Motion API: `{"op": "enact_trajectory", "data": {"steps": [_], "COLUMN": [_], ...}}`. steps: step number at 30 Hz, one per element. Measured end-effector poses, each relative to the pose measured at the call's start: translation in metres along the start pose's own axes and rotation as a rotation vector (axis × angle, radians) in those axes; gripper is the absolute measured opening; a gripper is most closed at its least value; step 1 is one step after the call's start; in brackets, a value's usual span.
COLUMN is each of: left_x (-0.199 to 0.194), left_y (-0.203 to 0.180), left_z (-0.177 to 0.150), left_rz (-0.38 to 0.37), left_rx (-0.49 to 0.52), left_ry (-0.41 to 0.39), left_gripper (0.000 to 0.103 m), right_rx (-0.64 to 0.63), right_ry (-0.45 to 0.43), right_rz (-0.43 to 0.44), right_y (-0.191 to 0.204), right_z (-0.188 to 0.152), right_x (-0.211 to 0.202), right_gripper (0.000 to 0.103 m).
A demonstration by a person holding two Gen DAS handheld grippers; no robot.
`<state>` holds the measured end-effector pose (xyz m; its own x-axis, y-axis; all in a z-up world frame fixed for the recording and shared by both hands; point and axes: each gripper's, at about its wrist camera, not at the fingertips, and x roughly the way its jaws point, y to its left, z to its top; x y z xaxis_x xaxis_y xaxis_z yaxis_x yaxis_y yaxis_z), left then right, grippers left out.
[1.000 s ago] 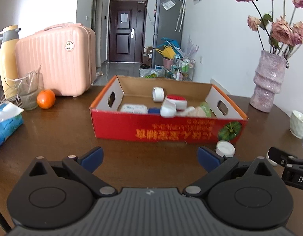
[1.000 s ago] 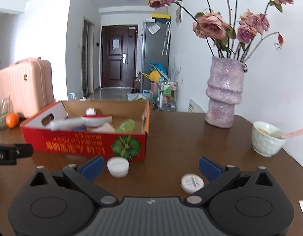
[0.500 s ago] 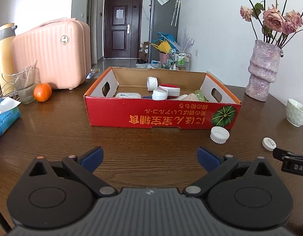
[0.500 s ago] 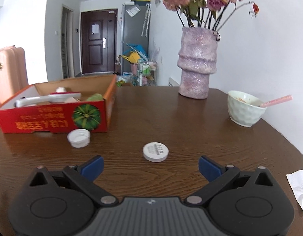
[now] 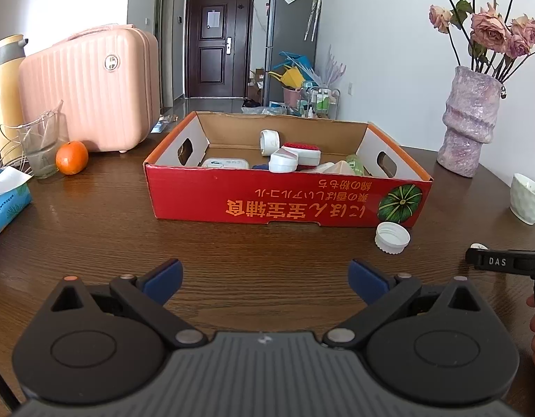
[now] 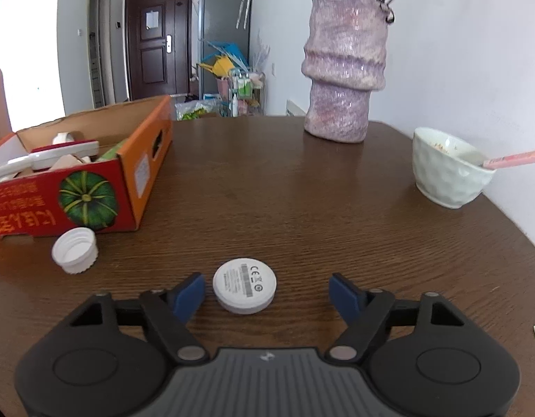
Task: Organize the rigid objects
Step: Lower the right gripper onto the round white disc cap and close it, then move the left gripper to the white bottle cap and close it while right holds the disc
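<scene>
A tissue pack (image 5: 5, 205), a glass (image 5: 41, 146) and an orange (image 5: 72, 157) stood by the wooden table's (image 5: 93, 229) left edge. The left gripper (image 5: 264, 278) hovered wide open and empty above the near edge. Mid-table sat a red cardboard box (image 5: 288, 201) of small items, a white bottle cap (image 6: 74, 250) touching its near right corner. The right gripper (image 6: 267, 293) was closing around a flat white disc (image 6: 245, 290) on the table, pads not yet touching it. A vase (image 6: 344, 80) and a bowl (image 6: 444, 170) stood near the right edge.
</scene>
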<state>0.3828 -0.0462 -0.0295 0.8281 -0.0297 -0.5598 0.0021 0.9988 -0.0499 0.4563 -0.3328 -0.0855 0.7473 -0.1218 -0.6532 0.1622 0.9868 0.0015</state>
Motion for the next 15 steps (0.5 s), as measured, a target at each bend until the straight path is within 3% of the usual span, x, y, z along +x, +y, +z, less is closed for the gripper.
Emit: {"op": "enact_trajectory", "data": {"steps": [3,5,10,15], "left_x": [0.001,0.002,0.001,0.001], "left_y": [-0.001,-0.001,-0.003,-0.003], "left_z": [0.0,0.0,0.0,0.0], "left_rz": [0.0,-0.002,-0.003,-0.005], "left_rx": [0.002,0.003,0.007,0.007], "left_ry": [0.001,0.003,-0.004,-0.005], "left_gripper": [0.103,0.103,0.103,0.103], "right_rx": [0.005,0.0,0.005,0.011], "right_ry": [-0.001,-0.011,-0.017,-0.078], "right_rz": [0.025,0.053,0.039,0.044], "right_y": [-0.001,0.0,0.001,0.001], "right_z": [0.0,0.0,-0.002,-0.001], "right_x": [0.001,-0.002,-0.005,-0.02], "right_gripper": [0.068,0.039,0.039,0.039]}}
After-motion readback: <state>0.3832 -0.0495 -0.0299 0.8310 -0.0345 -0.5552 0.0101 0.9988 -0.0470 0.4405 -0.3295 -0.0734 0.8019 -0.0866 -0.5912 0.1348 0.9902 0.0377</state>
